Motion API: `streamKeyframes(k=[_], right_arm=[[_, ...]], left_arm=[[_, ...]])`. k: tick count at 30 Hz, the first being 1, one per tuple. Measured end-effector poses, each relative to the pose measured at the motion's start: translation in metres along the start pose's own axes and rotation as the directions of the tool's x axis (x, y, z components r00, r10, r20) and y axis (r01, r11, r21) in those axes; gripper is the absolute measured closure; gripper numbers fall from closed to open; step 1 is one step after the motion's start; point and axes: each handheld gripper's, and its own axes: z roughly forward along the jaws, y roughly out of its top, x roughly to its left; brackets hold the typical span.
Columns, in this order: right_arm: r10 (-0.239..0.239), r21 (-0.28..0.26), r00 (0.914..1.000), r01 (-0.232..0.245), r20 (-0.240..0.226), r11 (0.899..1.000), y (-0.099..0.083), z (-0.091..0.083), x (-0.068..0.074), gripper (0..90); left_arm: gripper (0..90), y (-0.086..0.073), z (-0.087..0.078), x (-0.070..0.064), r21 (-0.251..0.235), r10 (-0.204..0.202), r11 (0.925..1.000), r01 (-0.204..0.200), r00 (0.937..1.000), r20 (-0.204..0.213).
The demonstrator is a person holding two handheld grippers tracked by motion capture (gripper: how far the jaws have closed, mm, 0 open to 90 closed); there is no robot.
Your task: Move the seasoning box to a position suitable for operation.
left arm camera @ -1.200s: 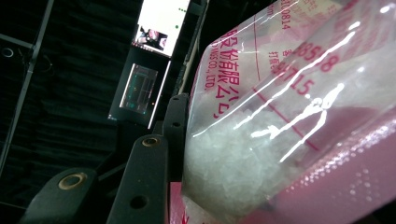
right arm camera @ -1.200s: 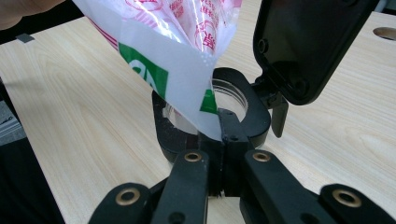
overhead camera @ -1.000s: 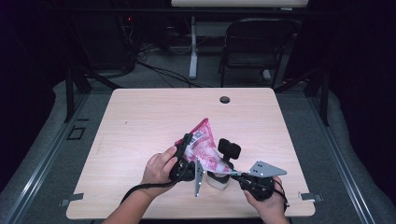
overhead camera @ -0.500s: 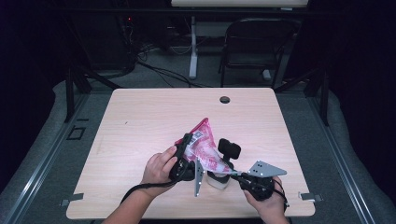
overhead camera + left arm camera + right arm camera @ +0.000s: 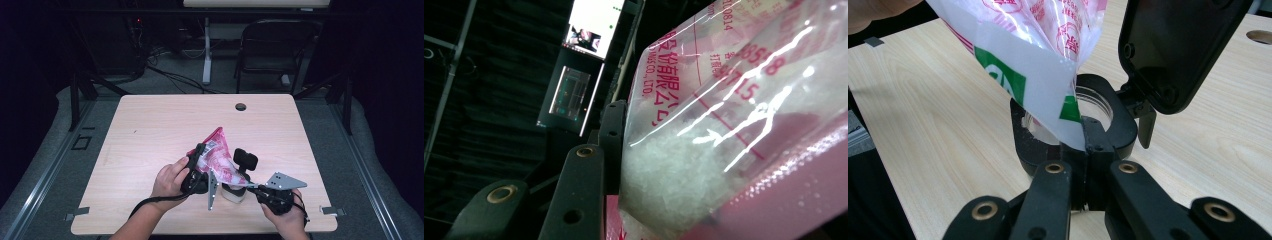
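Near the table's front edge, the left gripper (image 5: 199, 161) clamps the pink bag (image 5: 216, 157) of white crystals, tilting it over a container (image 5: 234, 192). Just right of it, the right gripper (image 5: 1087, 145) is closed on the container's black rim, on the wooden table (image 5: 150, 130).

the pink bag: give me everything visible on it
The pink bag is a soft plastic pouch with clear panels, pink and red print with lettering, and a green and white patch near its lower corner. White granules fill its lower part. It is held off the table, tilted, with one corner pointing up and the low corner dipping into the open mouth of a clear jar with a black flip lid. The left hand-held gripper is clamped on its side. The right hand-held gripper grips the jar's black rim.
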Motion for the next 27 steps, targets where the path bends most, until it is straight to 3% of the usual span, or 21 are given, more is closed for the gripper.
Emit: streamKeyframes(k=[3,10,12,27], right_arm=[[-0.001,0.000,1.0000,0.001,-0.001,1.000,0.0004,-0.0002,0.0005,89.8],[-0.007,-0.007,1.0000,0.007,-0.001,1.000,0.0013,-0.0007,0.0010,89.8],[-0.006,-0.010,1.0000,0.006,0.000,1.000,0.0014,-0.0006,0.0009,89.8],[-0.001,-0.019,1.0000,0.002,0.004,1.000,0.0023,-0.0011,0.0008,89.8]], left_arm=[[68.1,-0.0020,0.0006,-0.0014,0.003,-0.019,0.9998,0.019,0.9997,0.013],[68.4,-0.0043,0.0009,-0.0015,0.025,-0.017,0.9995,0.017,0.9994,0.031],[68.4,-0.0052,0.0019,-0.0031,0.021,-0.037,0.9991,0.036,0.9987,0.035],[68.6,-0.0080,0.0013,-0.0057,0.044,-0.031,0.9986,0.029,0.9982,0.052]])
